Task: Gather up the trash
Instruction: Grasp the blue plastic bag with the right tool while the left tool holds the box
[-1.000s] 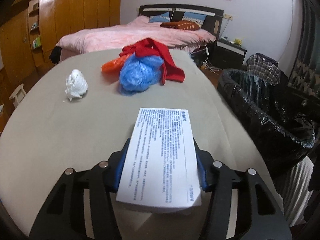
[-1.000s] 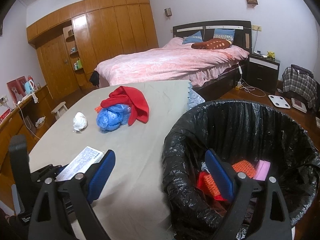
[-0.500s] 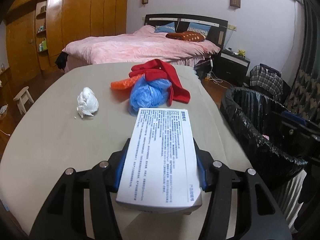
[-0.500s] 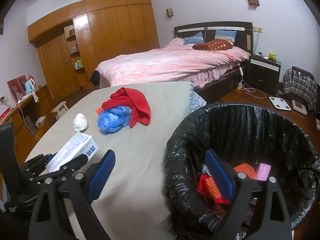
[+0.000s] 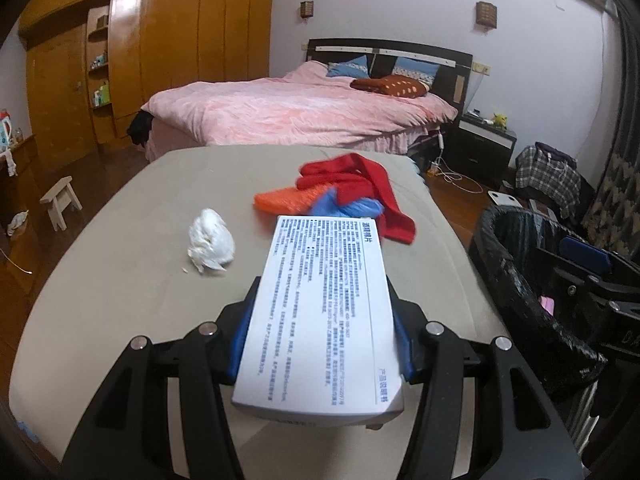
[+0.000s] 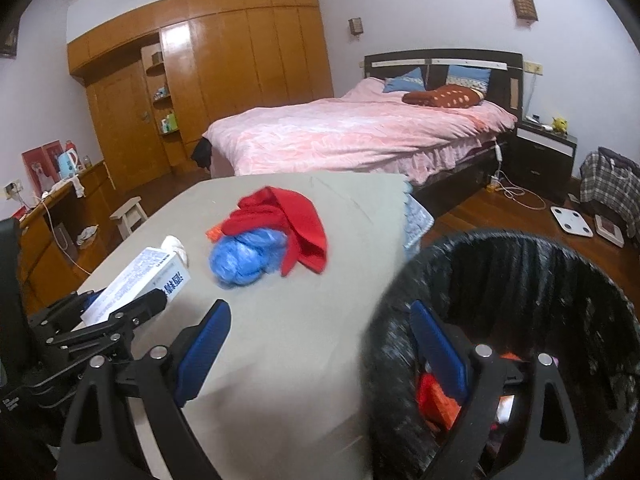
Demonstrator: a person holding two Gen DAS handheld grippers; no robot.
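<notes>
My left gripper (image 5: 322, 320) is shut on a white printed box (image 5: 324, 304), held above the grey table (image 5: 120, 264); the box (image 6: 138, 280) and left gripper (image 6: 120, 312) also show at the left of the right wrist view. My right gripper (image 6: 320, 344) is open and empty, one finger over the table, the other over the black-lined bin (image 6: 560, 280). On the table lie a crumpled white tissue (image 5: 211, 245), a blue plastic bag (image 6: 246, 256), a red cloth (image 6: 290, 216) and an orange net (image 5: 286, 200). The bin (image 5: 516, 264) stands at the table's right edge.
Red, orange and pink trash (image 6: 436, 396) lies in the bin. A pink bed (image 5: 296, 116) stands behind the table, a nightstand (image 5: 486, 140) and a plaid bag (image 5: 548, 176) to the right. A small stool (image 5: 60, 204) and wooden wardrobes (image 5: 160, 60) are at the left.
Both grippers have risen and pulled back from the table. The left one has lifted the box higher off the tabletop. The bin has slid right in the right wrist view.
</notes>
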